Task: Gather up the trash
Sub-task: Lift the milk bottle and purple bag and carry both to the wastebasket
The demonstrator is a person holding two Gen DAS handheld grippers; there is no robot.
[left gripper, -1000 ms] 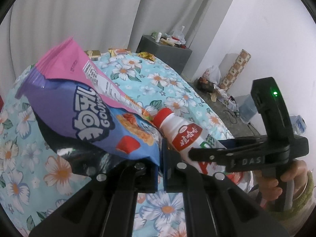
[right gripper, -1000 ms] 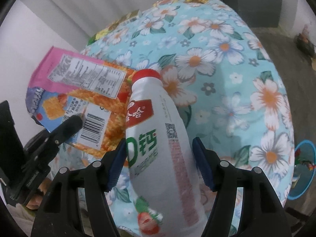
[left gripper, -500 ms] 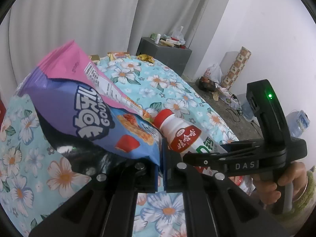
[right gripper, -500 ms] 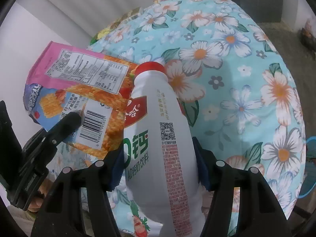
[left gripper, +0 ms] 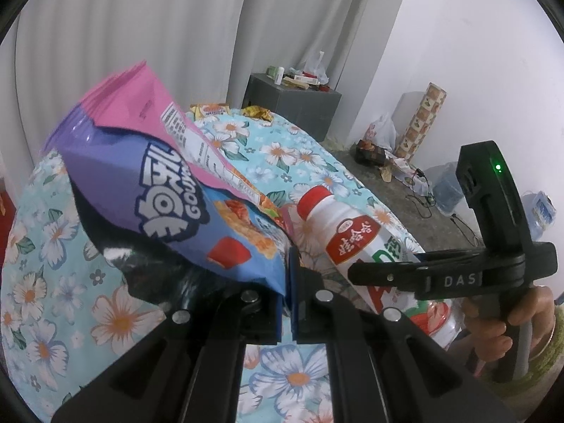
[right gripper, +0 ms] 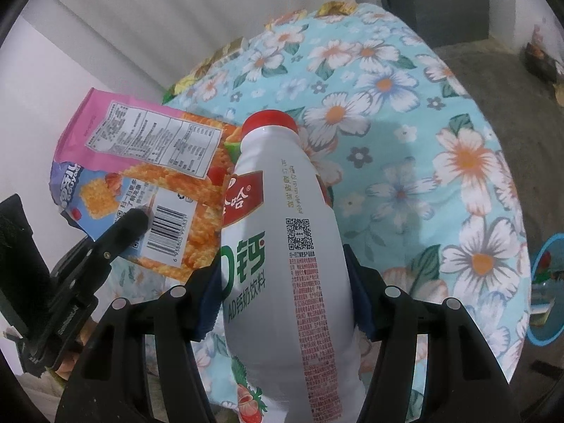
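My left gripper (left gripper: 287, 275) is shut on the bottom edge of a pink, purple and blue snack bag (left gripper: 165, 190), which stands up above the floral tablecloth (left gripper: 282, 151). The bag also shows in the right wrist view (right gripper: 141, 162). My right gripper (right gripper: 282, 282) is shut on a white milk-drink bottle with a red cap (right gripper: 282, 232), held on both sides by the blue pads. The bottle (left gripper: 352, 239) and the right gripper's body (left gripper: 458, 275) show at the right of the left wrist view, close beside the bag.
More wrappers (left gripper: 232, 110) lie at the table's far edge. A grey cabinet (left gripper: 292, 105) with clutter stands behind it. A blue bin (right gripper: 544, 289) sits on the floor right of the table. Bags and cables litter the floor (left gripper: 405, 176).
Both grippers have risen and tilted a little with their loads, so the table's far edge sits lower in view. Bag and bottle stay gripped, close together.
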